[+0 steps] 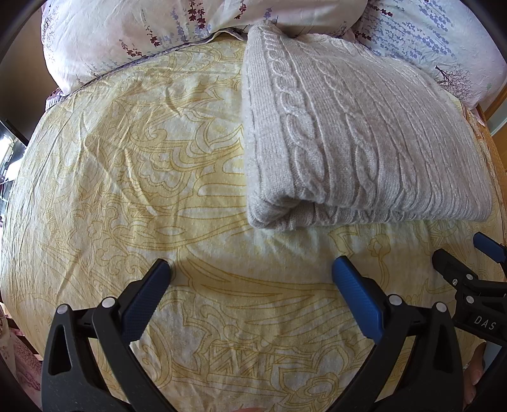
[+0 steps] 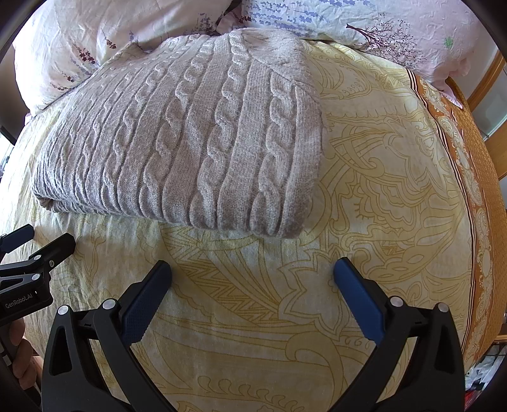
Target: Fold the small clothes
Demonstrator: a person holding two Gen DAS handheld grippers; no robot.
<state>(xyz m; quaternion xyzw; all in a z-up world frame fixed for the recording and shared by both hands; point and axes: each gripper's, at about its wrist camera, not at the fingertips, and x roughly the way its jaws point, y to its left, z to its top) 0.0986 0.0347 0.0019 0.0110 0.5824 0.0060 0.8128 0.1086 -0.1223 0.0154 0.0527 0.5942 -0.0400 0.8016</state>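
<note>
A folded grey cable-knit sweater [image 1: 355,133] lies on the yellow patterned bed sheet [image 1: 142,152], its far end against the pillows. In the right wrist view the sweater [image 2: 190,133] sits ahead and to the left. My left gripper [image 1: 252,269] is open and empty, hovering over the sheet just short of the sweater's near fold. My right gripper [image 2: 252,269] is open and empty, near the sweater's near right corner. Each gripper shows at the edge of the other's view: the right gripper [image 1: 472,253] and the left gripper [image 2: 41,241].
Floral pillows [image 1: 133,35] lie along the head of the bed behind the sweater, also in the right wrist view [image 2: 364,28]. An orange patterned border [image 2: 475,177] runs along the bed's right edge, with a wooden frame [image 2: 488,76] beyond.
</note>
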